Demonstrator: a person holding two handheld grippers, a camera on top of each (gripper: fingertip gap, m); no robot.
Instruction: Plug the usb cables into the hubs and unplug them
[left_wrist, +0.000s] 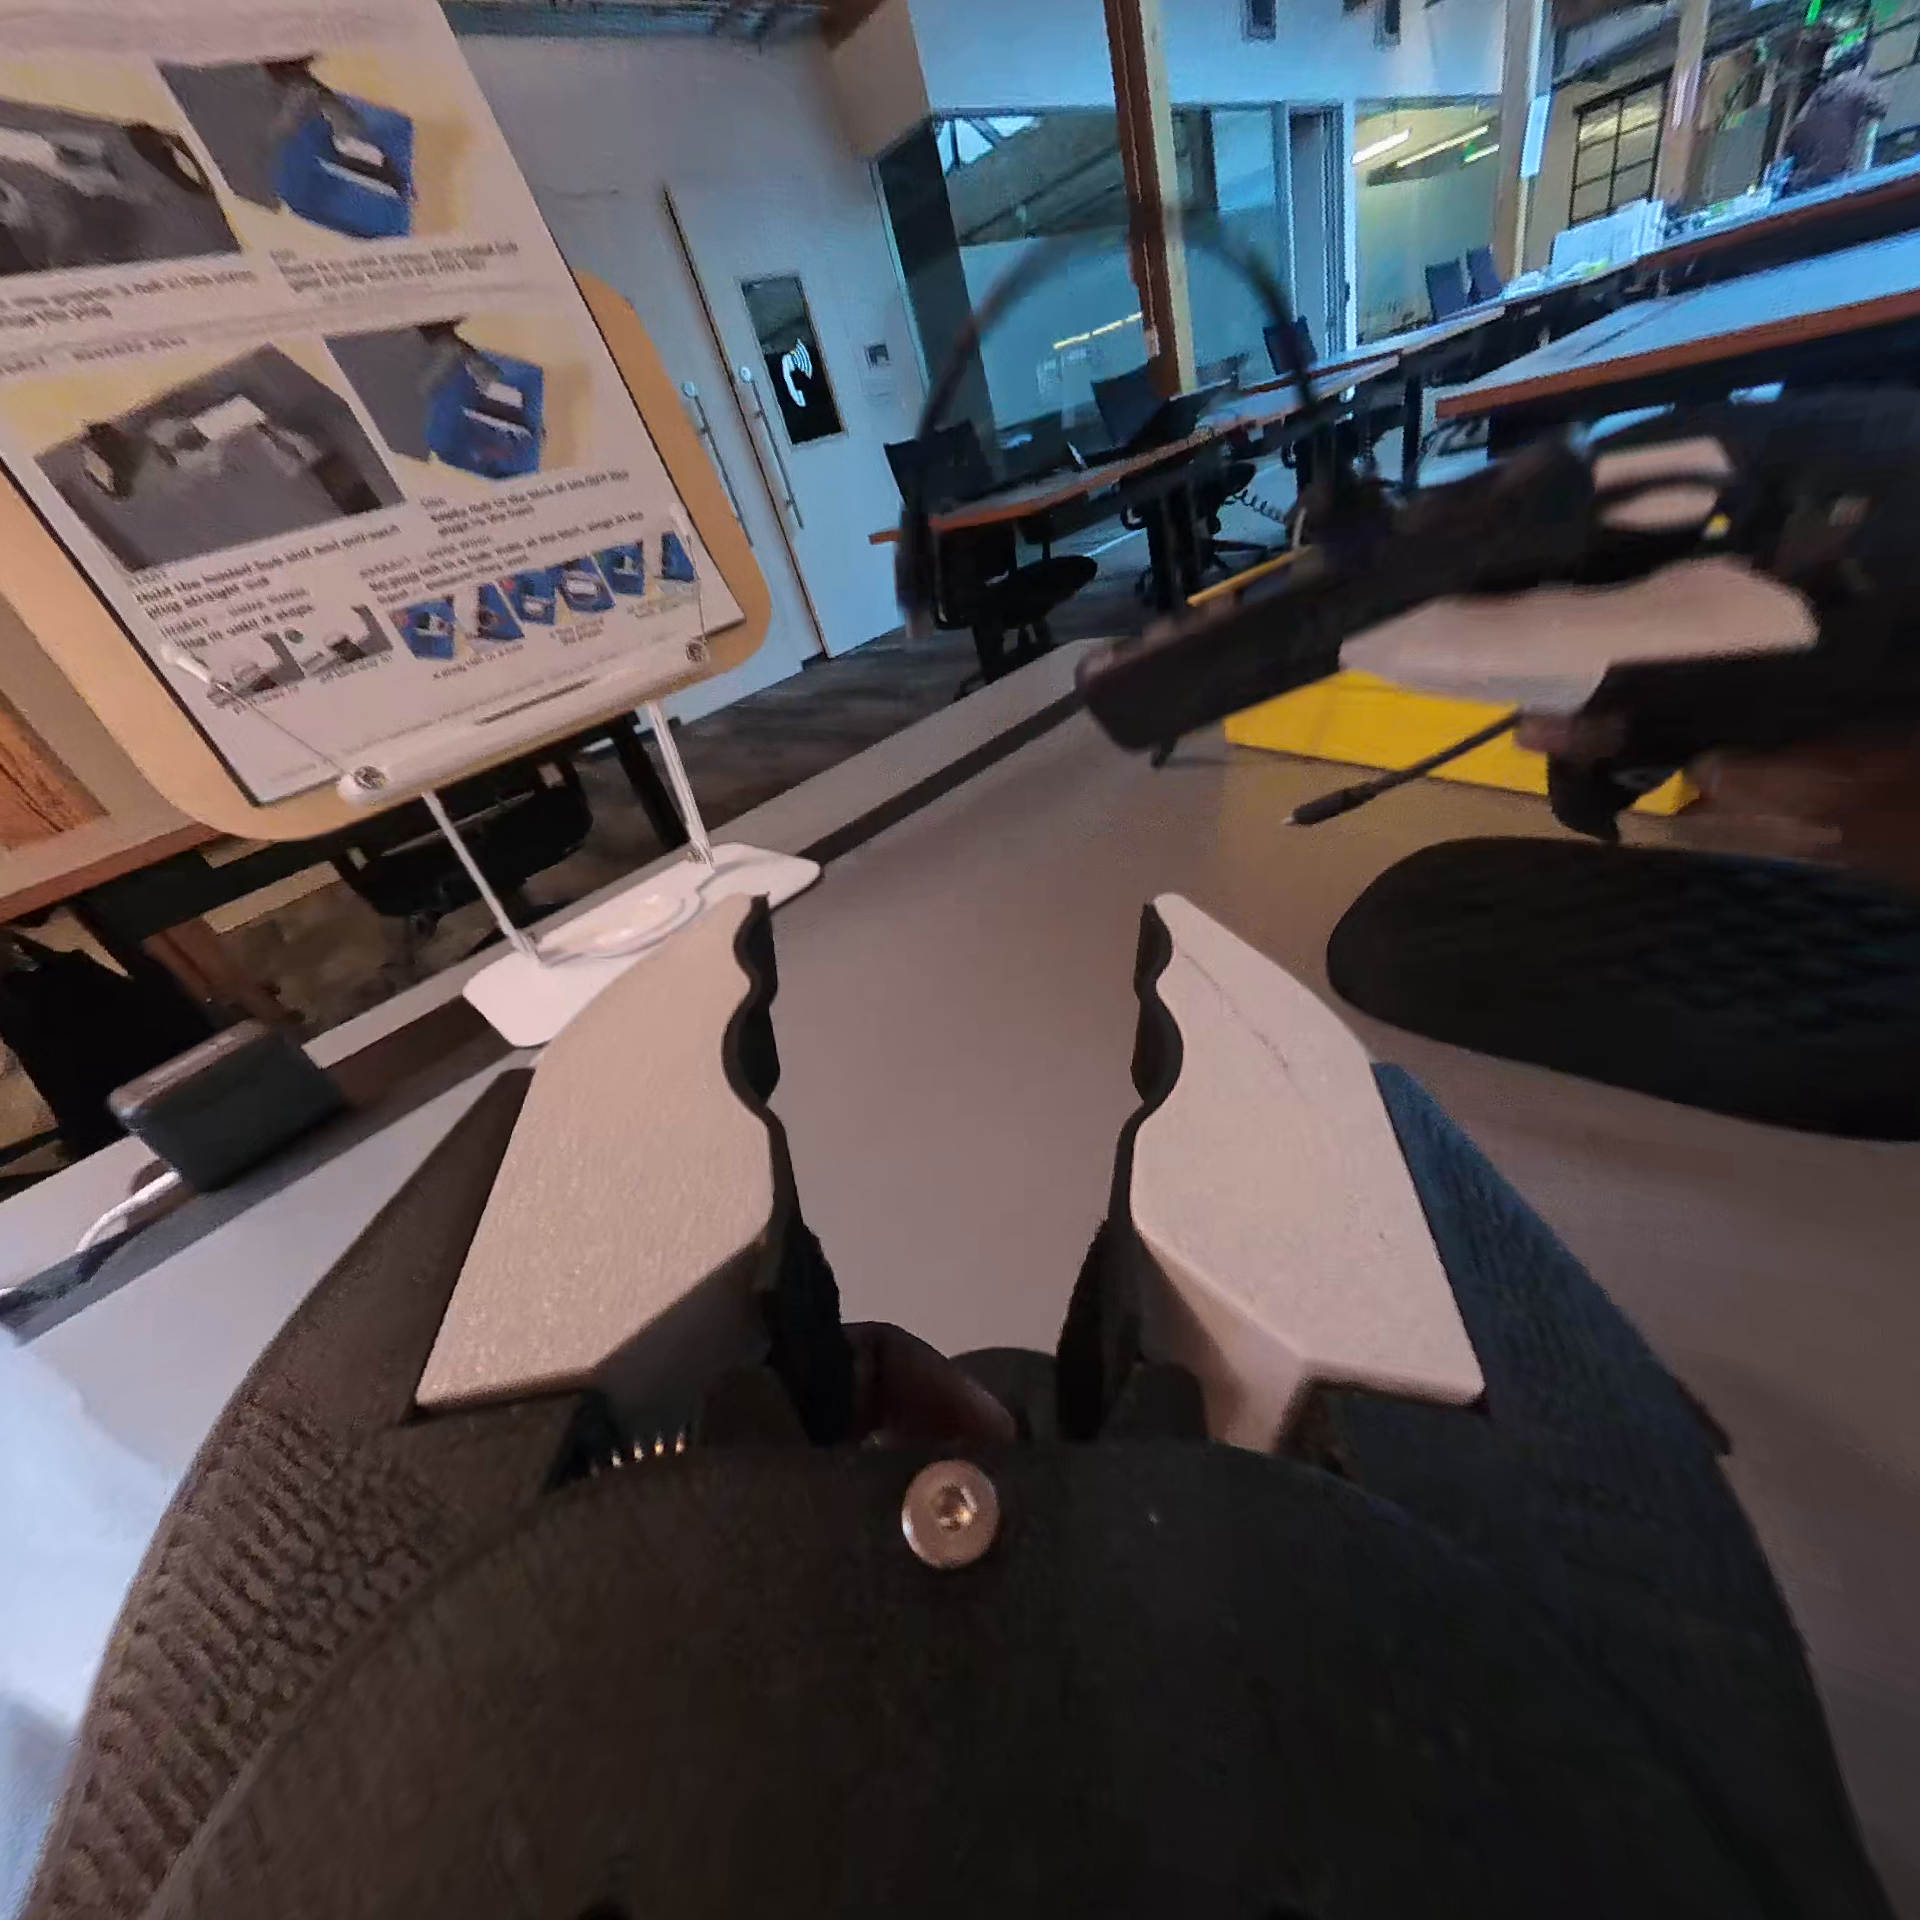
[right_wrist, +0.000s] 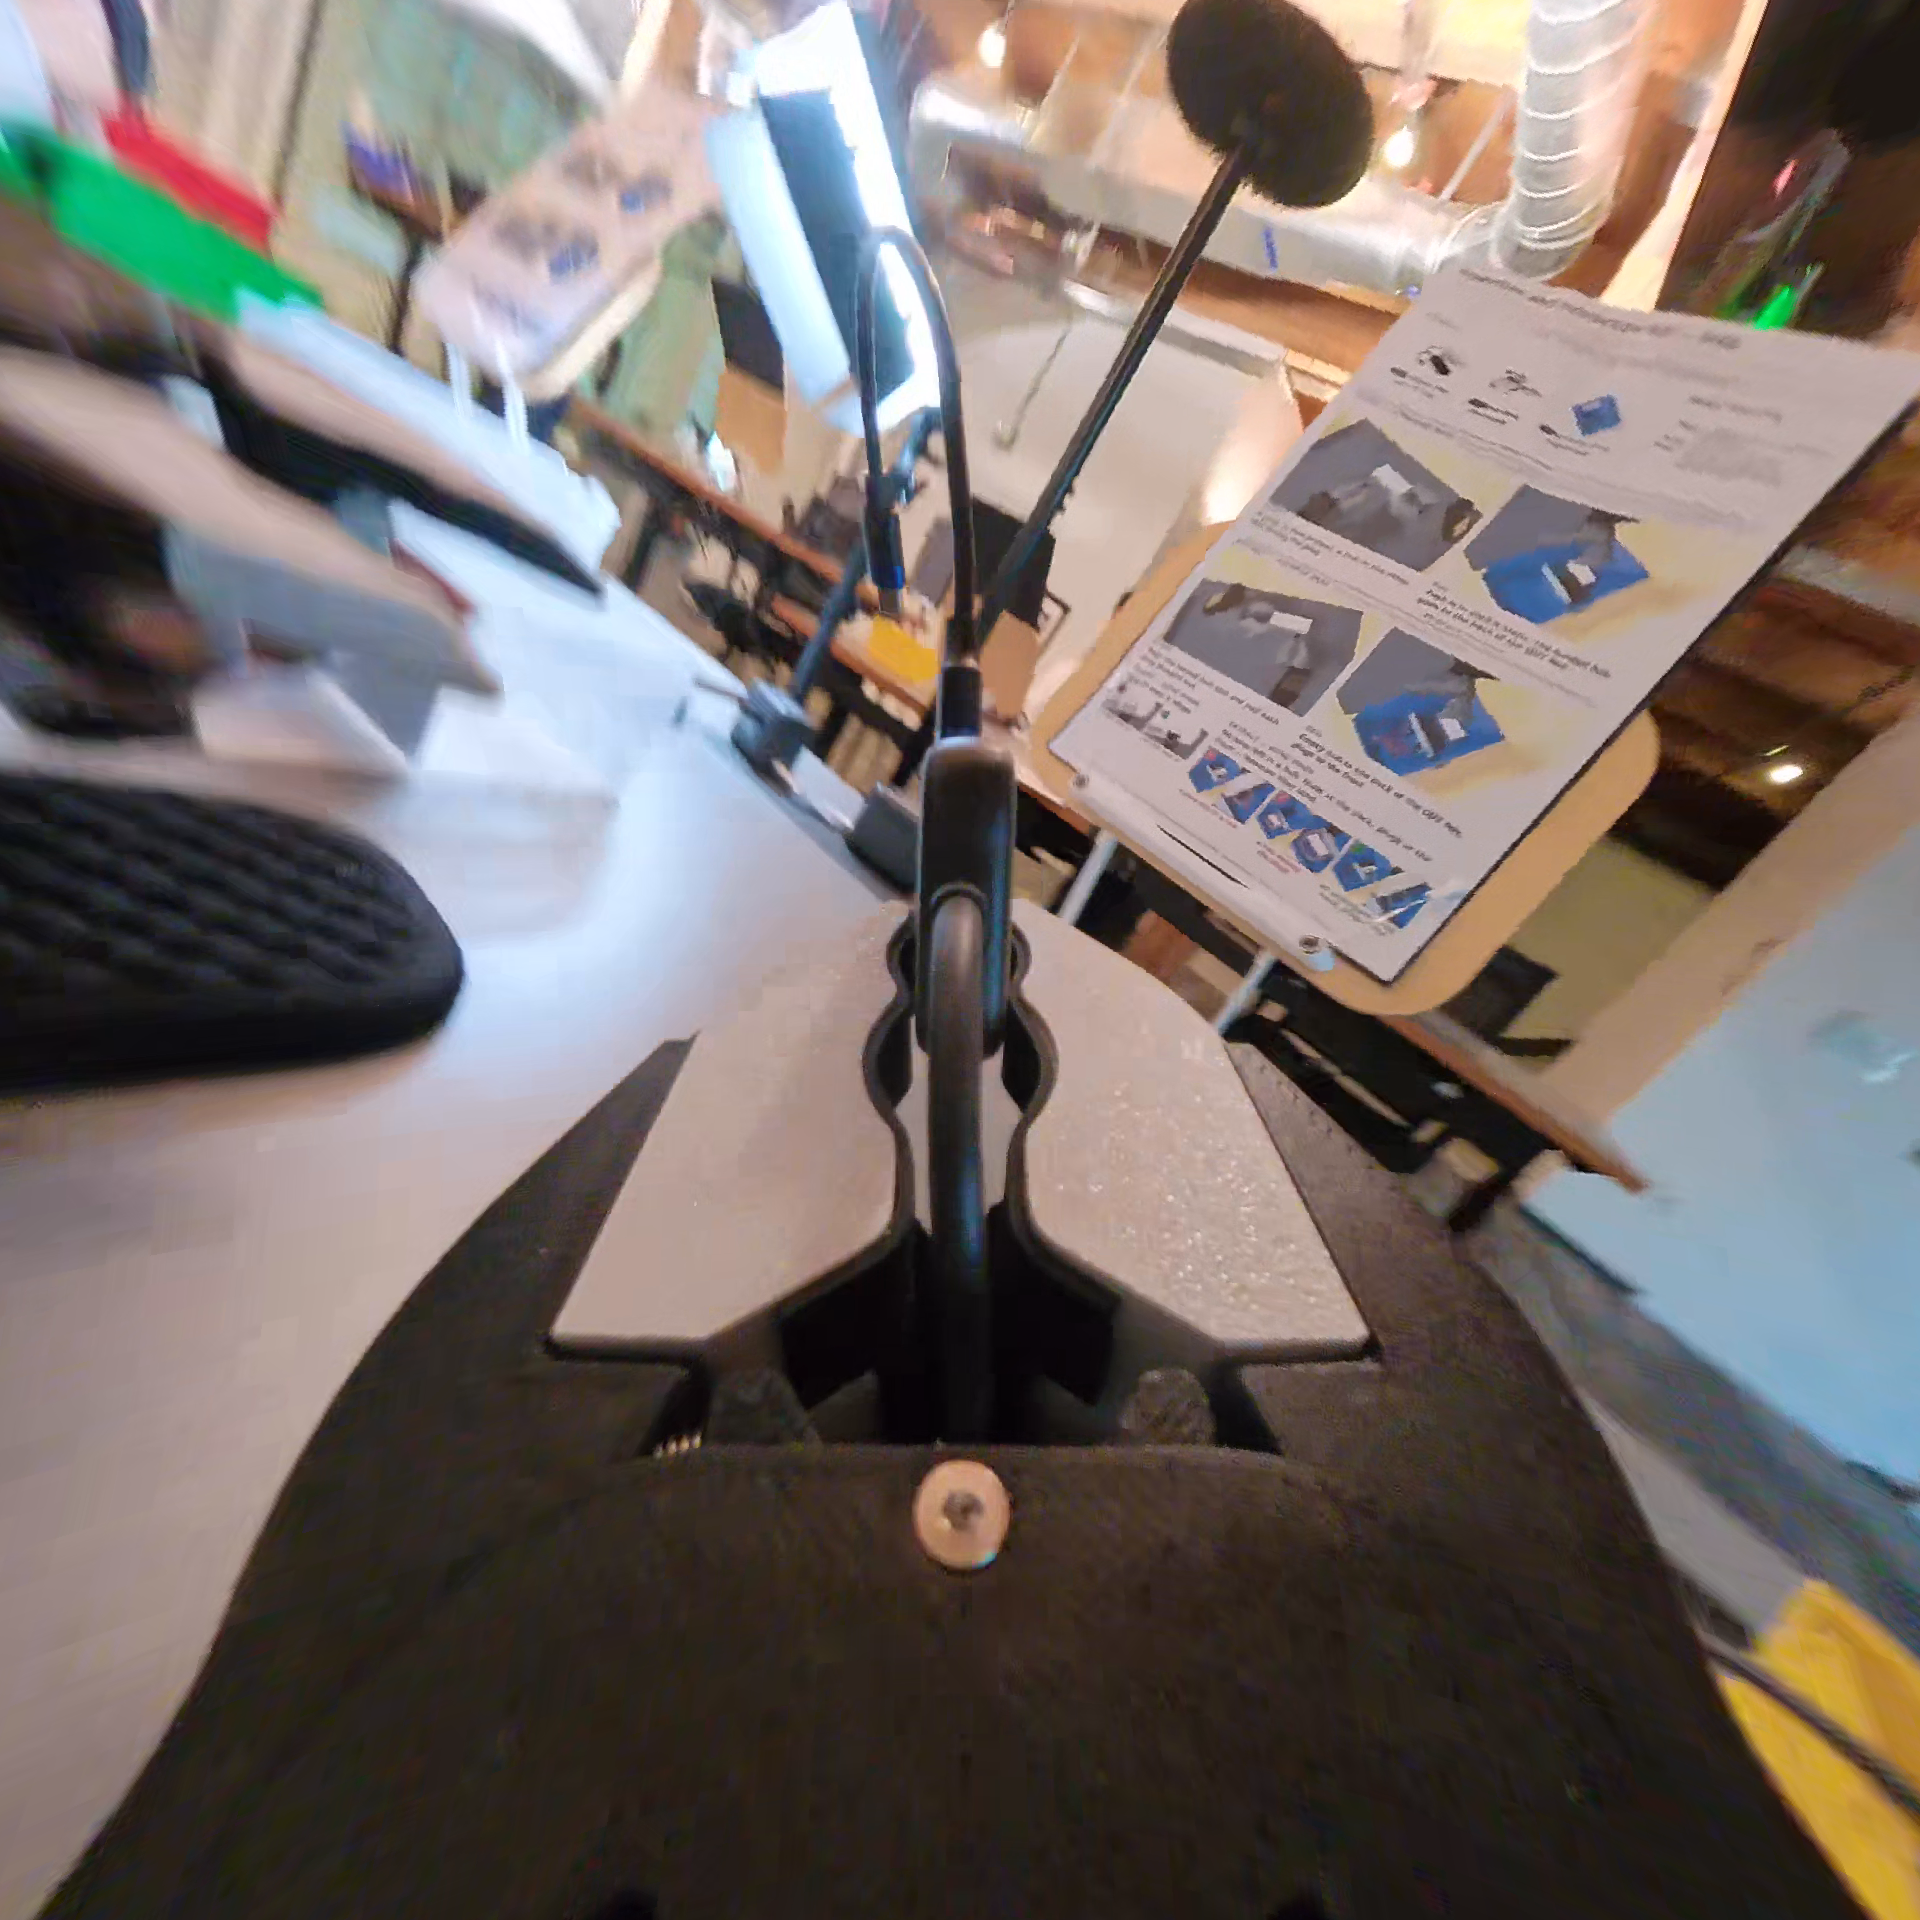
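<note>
My right gripper (right_wrist: 961, 935) is shut on a black USB hub (right_wrist: 966, 831), seen edge-on and held above the grey table (right_wrist: 312, 1299). The hub's black cable (right_wrist: 940, 343) loops up and back down, and its plug (right_wrist: 888, 571) hangs free in the air. In the left wrist view the right gripper (left_wrist: 1455, 665) holds the hub (left_wrist: 1216, 665) at the upper right, with the cable loop (left_wrist: 966, 343) above it. My left gripper (left_wrist: 956, 925) is open and empty, low over the table (left_wrist: 935, 1122), to the left of and below the hub. It shows blurred in the right wrist view (right_wrist: 260, 582).
A black textured mat (left_wrist: 1662, 997) lies on the table, also in the right wrist view (right_wrist: 187, 914). An instruction sheet on a stand (left_wrist: 312, 416) stands at the table's far edge. A small dark box (left_wrist: 223, 1101) sits near it. A yellow bin (left_wrist: 1382, 727) lies behind the hub. A foam-tipped microphone (right_wrist: 1268, 99) sticks up.
</note>
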